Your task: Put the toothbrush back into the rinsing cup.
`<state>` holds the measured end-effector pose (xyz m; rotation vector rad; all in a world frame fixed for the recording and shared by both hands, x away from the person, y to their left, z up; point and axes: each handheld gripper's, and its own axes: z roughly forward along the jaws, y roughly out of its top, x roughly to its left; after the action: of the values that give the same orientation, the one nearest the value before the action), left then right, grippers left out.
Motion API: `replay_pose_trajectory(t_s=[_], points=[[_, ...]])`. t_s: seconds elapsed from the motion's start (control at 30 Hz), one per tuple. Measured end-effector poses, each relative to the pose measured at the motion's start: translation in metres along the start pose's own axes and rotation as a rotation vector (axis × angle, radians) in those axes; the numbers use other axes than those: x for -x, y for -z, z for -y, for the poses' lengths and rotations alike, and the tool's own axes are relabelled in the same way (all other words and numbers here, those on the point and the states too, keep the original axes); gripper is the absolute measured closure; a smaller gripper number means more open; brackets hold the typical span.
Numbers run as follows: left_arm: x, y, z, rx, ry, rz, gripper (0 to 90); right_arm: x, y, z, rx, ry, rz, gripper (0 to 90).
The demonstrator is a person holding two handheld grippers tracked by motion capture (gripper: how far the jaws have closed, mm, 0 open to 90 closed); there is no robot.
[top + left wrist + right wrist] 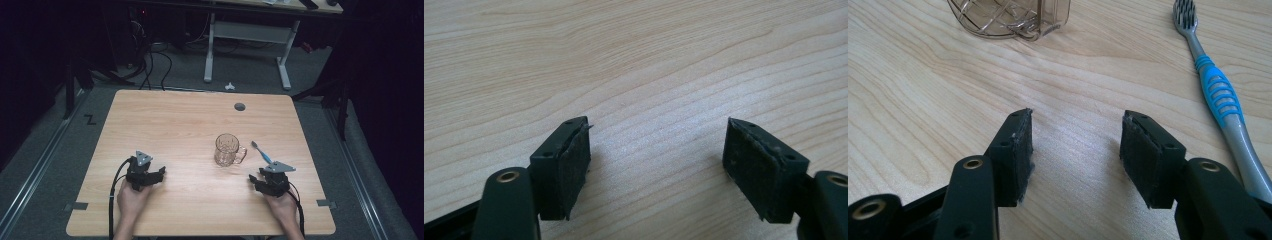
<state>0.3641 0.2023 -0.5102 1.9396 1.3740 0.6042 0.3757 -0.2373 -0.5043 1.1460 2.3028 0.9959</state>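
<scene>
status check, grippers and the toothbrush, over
Left gripper open, empty. Right gripper open, empty. Toothbrush flat on table, just ahead of it, untouched. Mug stands left of brush, apart.

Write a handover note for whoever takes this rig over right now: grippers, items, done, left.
Left hand-held gripper: open, empty, resting low on the table, left side.
Right hand-held gripper: open, empty, just short of the toothbrush.
Glass mug: upright, mid-table, empty as far as can be seen.
Toothbrush: flat on the table, right of the mug, apart from it.
Done: nothing grasped.
Left: probably pick up the toothbrush.
</scene>
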Motion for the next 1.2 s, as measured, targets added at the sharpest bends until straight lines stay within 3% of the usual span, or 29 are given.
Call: replay_pose_trajectory(t_s=[0.7, 1.2], points=[[-0.0002, 0.0002, -0.0001, -0.002, 0.000, 0.001, 27.7, -0.0015, 0.0002, 0.0002, 0.003, -0.003, 0.004, 49.3], [-0.0002, 0.0001, -0.0001, -0.001, 0.000, 0.000, 27.7, -0.0052, 0.0024, -0.0007, -0.008, 0.005, -0.004, 57.8]])
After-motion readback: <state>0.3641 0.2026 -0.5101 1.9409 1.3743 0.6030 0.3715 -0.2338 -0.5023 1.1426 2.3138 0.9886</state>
